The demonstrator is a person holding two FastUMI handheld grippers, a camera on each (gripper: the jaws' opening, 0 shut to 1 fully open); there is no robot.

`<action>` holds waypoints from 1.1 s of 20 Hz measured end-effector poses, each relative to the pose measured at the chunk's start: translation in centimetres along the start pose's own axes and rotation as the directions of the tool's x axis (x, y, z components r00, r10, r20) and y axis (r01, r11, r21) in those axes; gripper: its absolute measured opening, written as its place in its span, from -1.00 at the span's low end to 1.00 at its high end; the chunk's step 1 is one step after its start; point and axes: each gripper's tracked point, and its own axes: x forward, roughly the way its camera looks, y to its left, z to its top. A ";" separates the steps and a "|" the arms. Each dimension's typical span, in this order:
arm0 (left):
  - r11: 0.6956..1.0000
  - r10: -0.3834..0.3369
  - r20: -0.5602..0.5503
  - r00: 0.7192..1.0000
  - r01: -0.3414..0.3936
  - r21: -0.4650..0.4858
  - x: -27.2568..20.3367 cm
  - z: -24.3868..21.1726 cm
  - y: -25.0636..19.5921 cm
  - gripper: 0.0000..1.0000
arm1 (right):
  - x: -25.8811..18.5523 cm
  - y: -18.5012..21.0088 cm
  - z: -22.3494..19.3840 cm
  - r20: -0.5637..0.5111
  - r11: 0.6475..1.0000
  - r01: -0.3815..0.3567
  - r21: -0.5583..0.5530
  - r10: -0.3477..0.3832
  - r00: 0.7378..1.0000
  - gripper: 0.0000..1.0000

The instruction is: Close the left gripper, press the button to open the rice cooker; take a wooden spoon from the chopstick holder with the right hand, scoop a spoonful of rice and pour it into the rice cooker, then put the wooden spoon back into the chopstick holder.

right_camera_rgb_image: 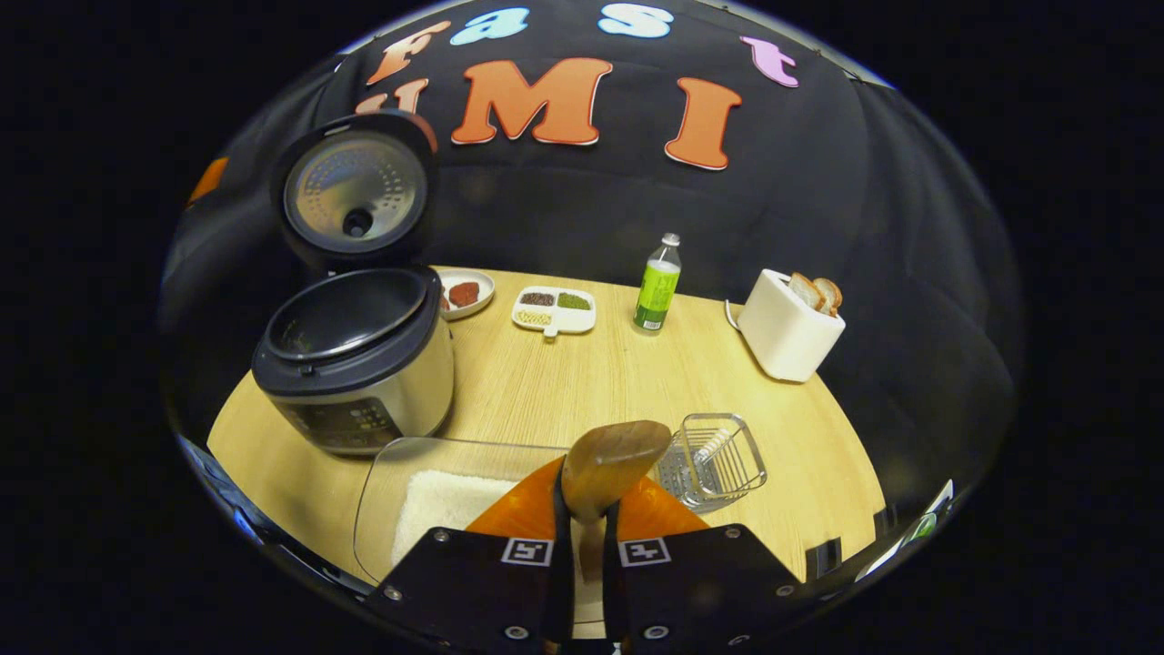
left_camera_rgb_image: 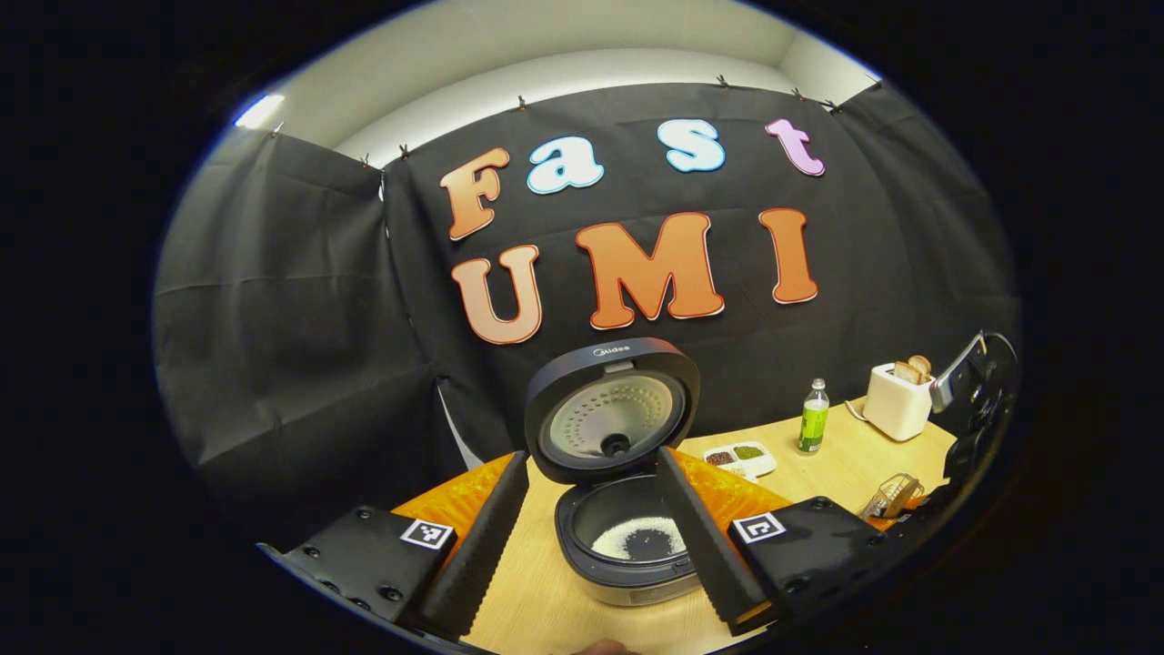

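The rice cooker [left_camera_rgb_image: 627, 564] stands open just ahead in the left gripper view, its lid [left_camera_rgb_image: 611, 414] raised and white rice [left_camera_rgb_image: 638, 539] in the pot. My left gripper [left_camera_rgb_image: 596, 546] is open, with a finger on each side of the pot and nothing held. In the right gripper view my right gripper [right_camera_rgb_image: 582, 523] is shut on the wooden spoon [right_camera_rgb_image: 611, 462]. The spoon's bowl points up and looks empty, above a clear container of rice [right_camera_rgb_image: 446, 498]. The wire chopstick holder [right_camera_rgb_image: 714, 459] [left_camera_rgb_image: 896, 496] sits just right of the spoon. The cooker [right_camera_rgb_image: 355, 359] stands far left.
On the wooden table [right_camera_rgb_image: 564, 382] toward the back stand a green bottle [right_camera_rgb_image: 657, 284], a white toaster with bread [right_camera_rgb_image: 787, 326], a divided dish of grains [right_camera_rgb_image: 555, 311] and a small plate [right_camera_rgb_image: 466, 293]. The bottle [left_camera_rgb_image: 813, 417] and toaster [left_camera_rgb_image: 897, 400] lie right of the cooker.
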 end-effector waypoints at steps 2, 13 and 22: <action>1.000 -0.011 -0.006 1.000 0.011 0.006 0.4 -0.2 0.1 1.00 | 0.1 1.0 -0.3 0.003 1.000 -0.013 -0.012 0.013 1.000 -0.76; 0.996 -0.081 -0.020 0.997 0.081 0.042 1.8 -1.2 -0.4 0.76 | 0.4 3.4 -0.9 -0.003 0.962 -0.044 0.269 0.047 0.999 -0.76; 0.988 -0.127 -0.035 0.991 0.130 0.083 2.3 -2.1 0.1 0.76 | 0.3 5.0 -0.7 -0.044 0.855 -0.076 0.513 0.114 0.993 -0.76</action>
